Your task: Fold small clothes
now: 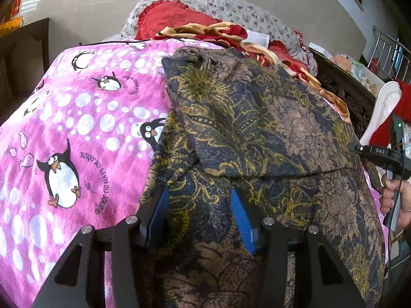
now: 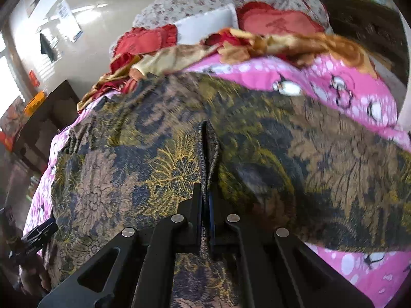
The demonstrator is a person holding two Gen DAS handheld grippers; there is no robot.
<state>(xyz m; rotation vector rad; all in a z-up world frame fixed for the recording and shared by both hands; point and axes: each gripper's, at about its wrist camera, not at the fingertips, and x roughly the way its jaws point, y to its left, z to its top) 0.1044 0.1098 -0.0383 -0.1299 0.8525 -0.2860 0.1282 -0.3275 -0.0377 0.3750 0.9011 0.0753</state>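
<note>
Dark flowery cloth (image 1: 257,133) with gold and brown patterns, spread over a pink penguin blanket (image 1: 77,133) on the bed, partly folded over itself. Left gripper (image 1: 203,213) wide open, blue pads (image 1: 242,220) apart, cloth bunched up between them but not pinched. Right gripper (image 2: 205,200) closed tight on a raised ridge of the same cloth, picture a bit blurry; red pillows (image 2: 277,20) far behind.
</note>
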